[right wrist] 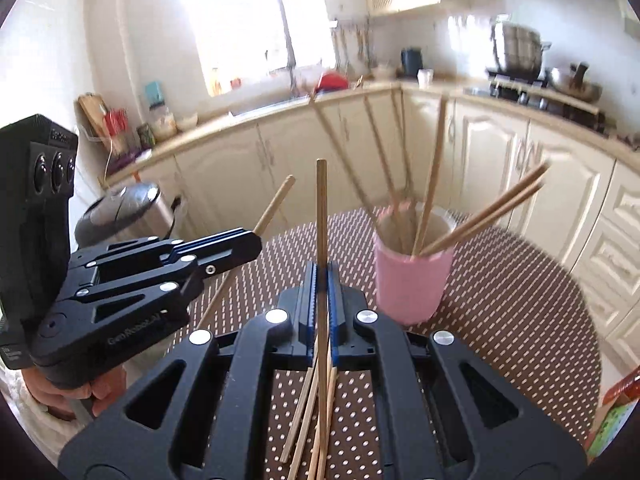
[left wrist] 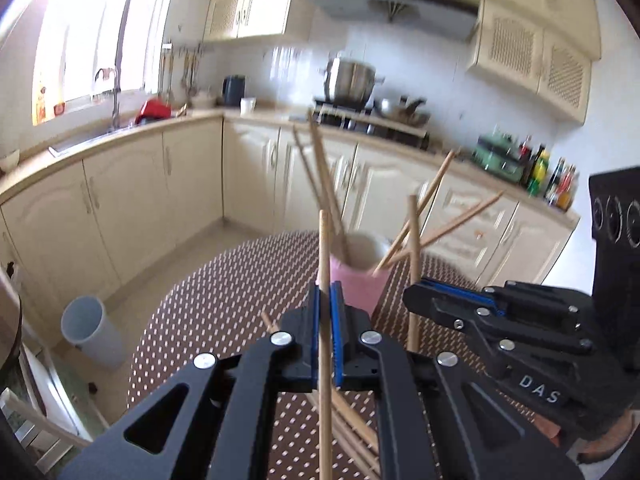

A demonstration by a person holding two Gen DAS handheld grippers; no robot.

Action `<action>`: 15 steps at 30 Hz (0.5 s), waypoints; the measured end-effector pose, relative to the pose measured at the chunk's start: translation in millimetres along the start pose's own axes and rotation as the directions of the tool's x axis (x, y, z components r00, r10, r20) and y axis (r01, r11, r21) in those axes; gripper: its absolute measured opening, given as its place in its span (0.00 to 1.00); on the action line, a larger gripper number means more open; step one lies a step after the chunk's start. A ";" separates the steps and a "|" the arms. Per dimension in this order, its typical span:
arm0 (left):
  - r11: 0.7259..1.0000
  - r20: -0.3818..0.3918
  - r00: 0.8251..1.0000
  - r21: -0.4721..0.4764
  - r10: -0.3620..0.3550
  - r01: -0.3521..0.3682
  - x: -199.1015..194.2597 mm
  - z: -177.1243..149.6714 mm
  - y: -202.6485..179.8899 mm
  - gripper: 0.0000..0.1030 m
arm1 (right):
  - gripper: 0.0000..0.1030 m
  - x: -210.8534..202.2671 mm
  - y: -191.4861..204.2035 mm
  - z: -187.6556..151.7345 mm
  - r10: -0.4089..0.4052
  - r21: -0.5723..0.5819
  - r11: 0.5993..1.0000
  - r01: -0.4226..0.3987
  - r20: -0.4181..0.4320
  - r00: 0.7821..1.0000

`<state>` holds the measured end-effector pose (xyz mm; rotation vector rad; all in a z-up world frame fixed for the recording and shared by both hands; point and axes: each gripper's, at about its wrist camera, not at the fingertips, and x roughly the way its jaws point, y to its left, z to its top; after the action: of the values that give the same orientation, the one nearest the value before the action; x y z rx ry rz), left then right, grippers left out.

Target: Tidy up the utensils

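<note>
My left gripper (left wrist: 327, 294) is shut on a wooden chopstick (left wrist: 324, 240) that stands upright between its blue pads. To its right, my right gripper (left wrist: 418, 294) is shut on a second chopstick (left wrist: 413, 232). In the right wrist view that gripper (right wrist: 322, 276) pinches its upright chopstick (right wrist: 321, 208), and the left gripper (right wrist: 252, 240) holds its own slanted chopstick (right wrist: 278, 200). Just beyond both grippers a pink cup (left wrist: 360, 284) (right wrist: 412, 284) holds several chopsticks, fanned outward. More loose chopsticks (right wrist: 308, 420) lie on the dotted brown table (right wrist: 520, 320) under the grippers.
A grey bin (left wrist: 90, 332) stands on the floor left of the table, with a lidded metal trash can (right wrist: 120, 208) nearby. Cream kitchen cabinets and a counter run behind. A colourful box (right wrist: 616, 412) sits at the table's right edge. A hand (right wrist: 60, 396) grips the left tool.
</note>
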<state>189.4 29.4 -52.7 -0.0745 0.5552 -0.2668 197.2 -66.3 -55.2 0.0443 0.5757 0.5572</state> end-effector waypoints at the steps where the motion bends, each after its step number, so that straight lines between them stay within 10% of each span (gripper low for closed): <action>1: 1.000 0.031 0.999 -0.004 -0.010 0.010 -5.2 4.1 -1.9 0.06 | 0.05 -2.1 0.7 5.3 -0.003 0.001 1.000 0.003 0.018 1.000; 15: 0.988 0.286 0.949 -0.039 -0.134 0.151 -21.8 46.6 -33.2 0.06 | 0.05 -53.2 -18.6 43.6 -0.130 0.044 0.991 0.123 0.284 0.950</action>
<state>188.7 3.2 2.7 -0.2093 0.2728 -0.3737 192.3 -104.4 4.8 0.1100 0.3002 0.4084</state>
